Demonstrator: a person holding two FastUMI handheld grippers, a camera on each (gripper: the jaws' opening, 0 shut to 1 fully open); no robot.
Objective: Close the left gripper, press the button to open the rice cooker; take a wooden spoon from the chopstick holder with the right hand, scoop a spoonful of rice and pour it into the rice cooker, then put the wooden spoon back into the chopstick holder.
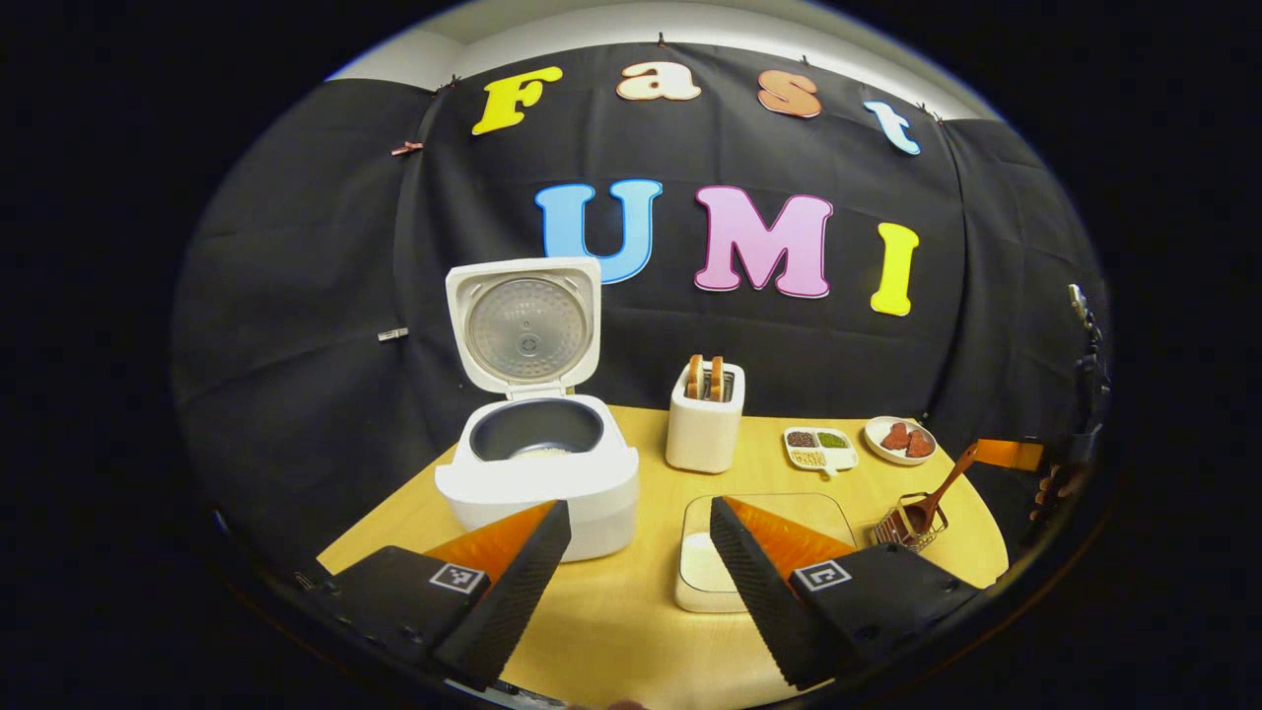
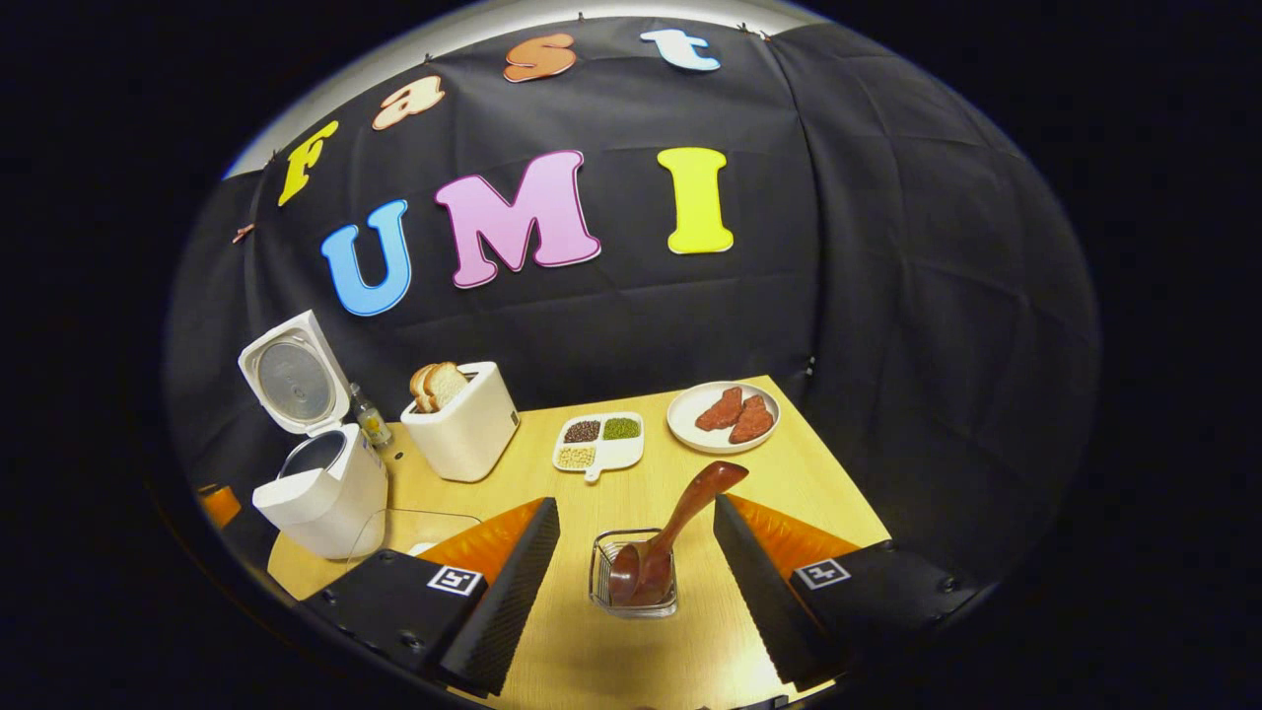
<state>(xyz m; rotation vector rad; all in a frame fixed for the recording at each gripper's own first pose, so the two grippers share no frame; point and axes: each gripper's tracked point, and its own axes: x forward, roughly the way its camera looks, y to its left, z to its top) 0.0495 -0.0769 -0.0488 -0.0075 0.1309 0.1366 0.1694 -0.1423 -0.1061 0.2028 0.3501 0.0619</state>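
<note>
On the wooden table, left gripper view: the rice cooker [image 1: 537,473] stands with its lid [image 1: 525,323] swung upright and the dark inner pot exposed, something pale low inside.
Left gripper [image 1: 639,552]: fingers spread wide, nothing between them, hovering short of the cooker and the clear rice container [image 1: 764,552].
Far right: the wooden spoon [image 1: 942,493] leans in the wire chopstick holder [image 1: 909,525]; a toaster [image 1: 705,416] with bread stands mid-table.

Over the holder, right gripper view: the wooden spoon [image 2: 670,537] sits bowl-down in the chopstick holder [image 2: 636,572], handle tilted up and to the right.
Right gripper [image 2: 636,552]: fingers apart, holder between them, touching nothing.
Stage, by my read: spoon looks returned, or not yet picked up; I cannot tell which.
Risk: the spoon leans off-centre, so a nudge from a finger could tip the light wire holder or lever the spoon out.
Neighbours: the divided bean dish [image 2: 599,441] and meat plate [image 2: 723,416] sit just behind, exposed to a wide swing.
</note>
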